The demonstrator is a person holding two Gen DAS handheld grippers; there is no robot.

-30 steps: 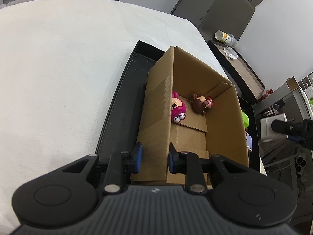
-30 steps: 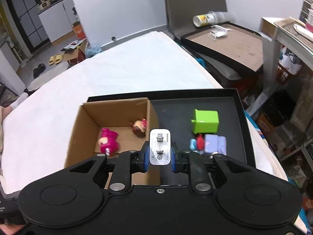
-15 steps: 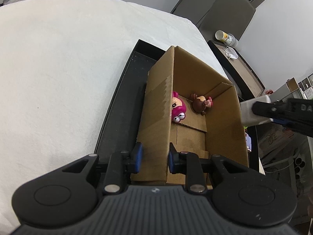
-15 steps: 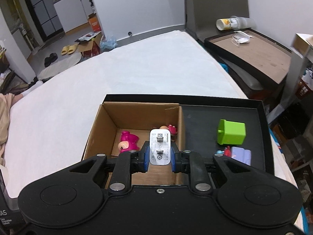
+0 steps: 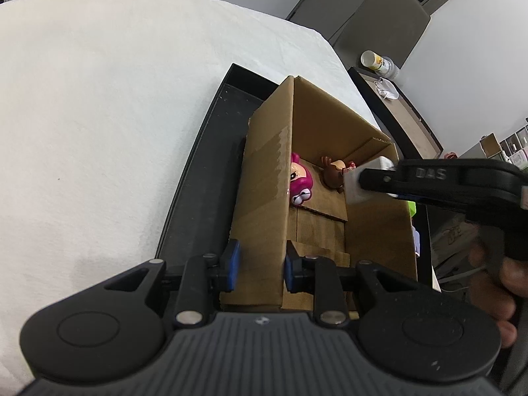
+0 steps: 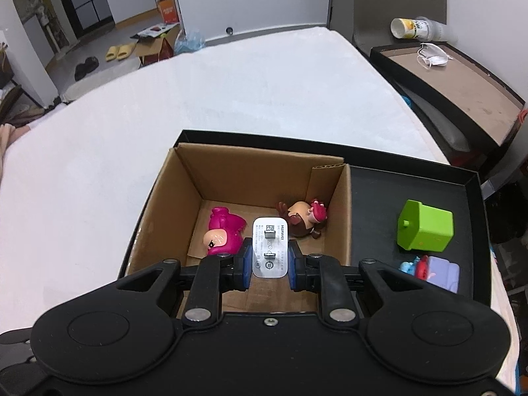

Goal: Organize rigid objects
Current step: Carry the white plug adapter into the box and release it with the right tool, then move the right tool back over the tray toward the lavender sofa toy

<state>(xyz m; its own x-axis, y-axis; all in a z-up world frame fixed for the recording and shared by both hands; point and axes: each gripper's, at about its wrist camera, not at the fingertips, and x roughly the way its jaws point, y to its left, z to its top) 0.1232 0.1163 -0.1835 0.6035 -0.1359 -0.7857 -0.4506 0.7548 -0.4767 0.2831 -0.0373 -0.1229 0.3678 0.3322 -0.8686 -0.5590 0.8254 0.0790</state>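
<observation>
In the right wrist view, a white charger (image 6: 269,251) is clenched between the blue pads of the right tool (image 6: 269,265), its printed face turned to the camera; the print is too small to be read beyond a brand line. The charger is held above the open box (image 6: 260,178), over the floor between a pink figure (image 6: 221,233) and a brown figure (image 6: 301,218). Both figures lie on the box floor, and the near part of that floor is hidden by the tool body. To the right of the box, on the black tray (image 6: 373,191), a green cube (image 6: 424,231) is seen, and nearer, a lilac block (image 6: 442,272) with a small red-and-blue toy (image 6: 416,265) touching it; the toy's shape cannot be made out.

In the left wrist view, the near left wall of the box (image 5: 267,204) is gripped by the left tool (image 5: 259,265), one pad outside and one inside. The pink figure (image 5: 299,186) is half hidden behind that wall. The brown figure (image 5: 333,175) is partly covered by the charger (image 5: 354,186), which is carried in from the right by the right tool (image 5: 373,180); its pads are not shown here. A hand behind it is cut off at the frame edge. The tray (image 5: 211,165) rests on a white surface (image 5: 109,115).
</observation>
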